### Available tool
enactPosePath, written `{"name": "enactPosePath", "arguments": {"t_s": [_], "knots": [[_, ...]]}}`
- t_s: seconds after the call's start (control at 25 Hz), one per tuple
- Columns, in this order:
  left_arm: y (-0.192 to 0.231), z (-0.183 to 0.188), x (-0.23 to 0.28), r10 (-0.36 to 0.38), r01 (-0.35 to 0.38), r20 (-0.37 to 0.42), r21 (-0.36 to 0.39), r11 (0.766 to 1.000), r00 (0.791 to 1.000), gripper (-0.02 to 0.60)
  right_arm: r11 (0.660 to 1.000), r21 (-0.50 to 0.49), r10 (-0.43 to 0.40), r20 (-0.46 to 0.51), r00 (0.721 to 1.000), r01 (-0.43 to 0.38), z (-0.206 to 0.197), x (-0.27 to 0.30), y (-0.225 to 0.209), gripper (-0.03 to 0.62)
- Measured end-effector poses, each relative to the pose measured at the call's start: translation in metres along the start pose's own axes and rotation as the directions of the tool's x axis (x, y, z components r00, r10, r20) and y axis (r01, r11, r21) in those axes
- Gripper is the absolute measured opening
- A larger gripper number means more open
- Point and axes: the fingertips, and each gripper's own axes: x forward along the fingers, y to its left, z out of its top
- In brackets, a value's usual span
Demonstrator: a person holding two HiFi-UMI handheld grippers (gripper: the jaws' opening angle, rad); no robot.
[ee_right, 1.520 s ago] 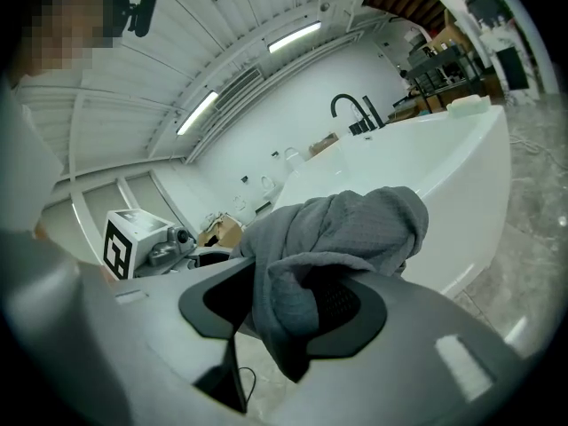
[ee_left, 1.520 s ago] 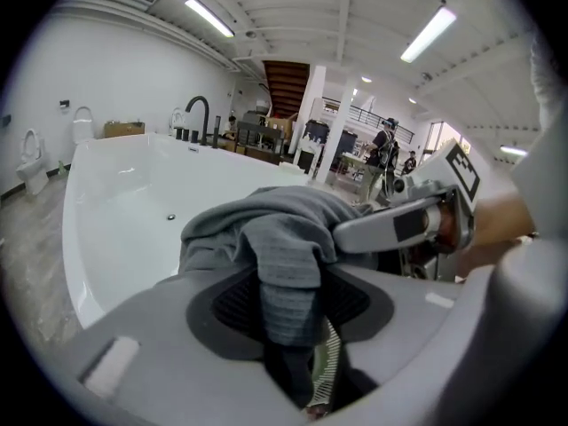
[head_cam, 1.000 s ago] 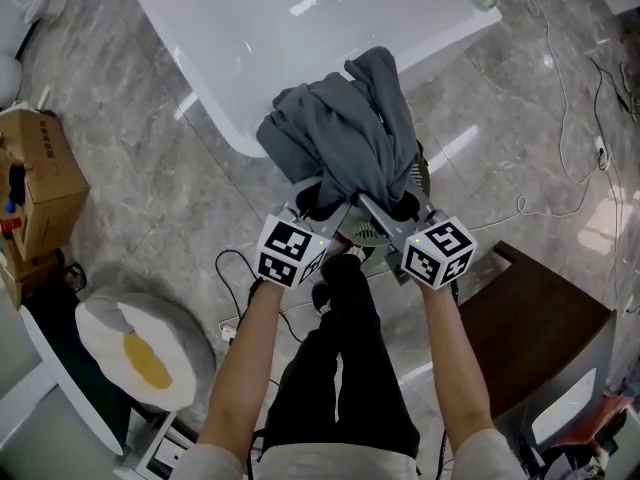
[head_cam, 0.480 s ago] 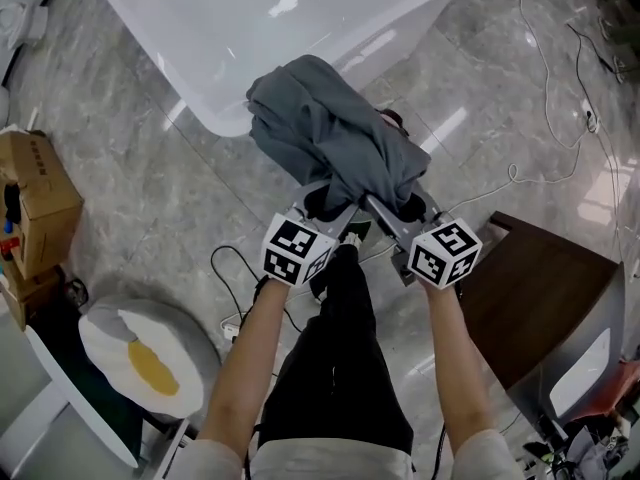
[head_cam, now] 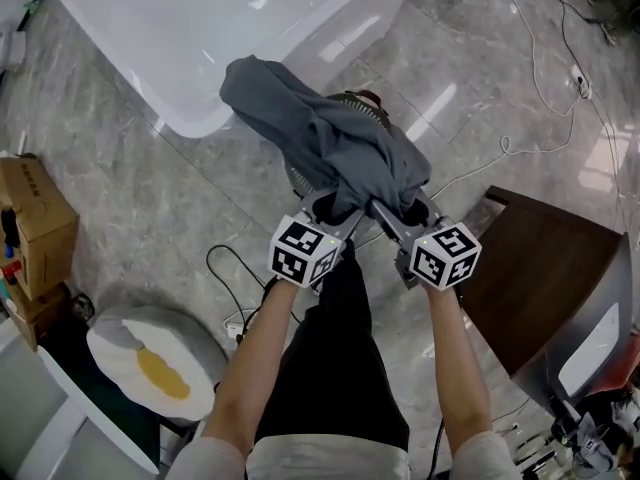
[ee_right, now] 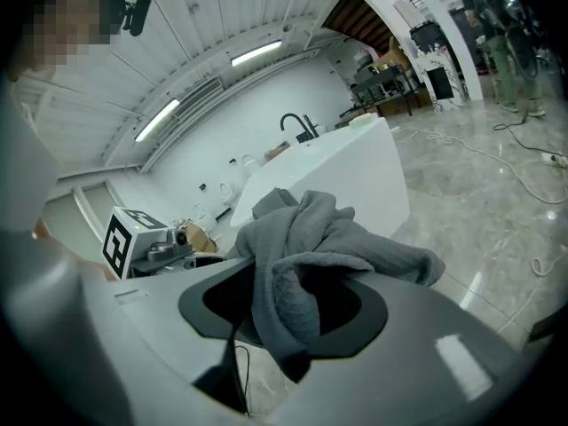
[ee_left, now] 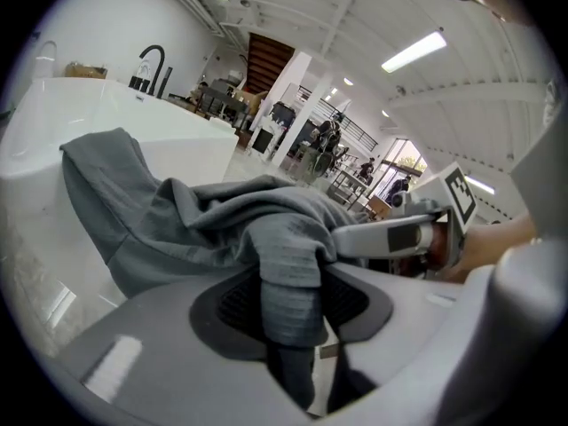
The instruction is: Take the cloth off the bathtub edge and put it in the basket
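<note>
While the left gripper [head_cam: 324, 208] and the right gripper [head_cam: 404, 208] each keep their jaws clenched on a bunched fold of the grey cloth [head_cam: 330, 138], it hangs clear of the white bathtub [head_cam: 180, 38], above the basket [head_cam: 365, 105], hiding most of it.

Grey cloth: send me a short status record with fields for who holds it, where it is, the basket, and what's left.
cloth: crumpled grey cloth, bunched and lifted in the air
left gripper: shut on a fold of the cloth
right gripper: shut on another fold
tub: white bathtub, cloth looks clear of its edge
basket: round ribbed basket on the floor, mostly hidden under the cloth
remaining: cloth not yet in the basket
</note>
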Motion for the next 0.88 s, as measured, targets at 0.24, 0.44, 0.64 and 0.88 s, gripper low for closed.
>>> {"name": "enactPosePath", "arguments": {"t_s": [0.24,0.44,0.64,0.88], "knots": [[0.024,-0.020,0.011,0.012,-0.014,-0.048,-0.043,0.999,0.999,0.213,0.999,0.041,0.006,-0.053,0.999,-0.004,-0.019,0.025,-0.014,0.173],[0.059,-0.029,0.014,0.045,-0.052,-0.083,-0.079,0.996,0.996,0.213,0.997,0.080,0.021,-0.088,0.996,-0.014,-0.027,0.062,-0.021,0.173],[0.091,-0.041,0.020,0.065,-0.079,-0.132,-0.105,0.991,0.989,0.213,0.991,0.132,0.020,-0.139,0.990,-0.001,-0.041,0.095,-0.031,0.176],[0.115,-0.057,0.046,0.062,-0.088,-0.180,-0.138,0.987,0.982,0.213,0.985,0.166,-0.007,-0.205,0.979,0.042,-0.057,0.119,-0.060,0.181]]}}
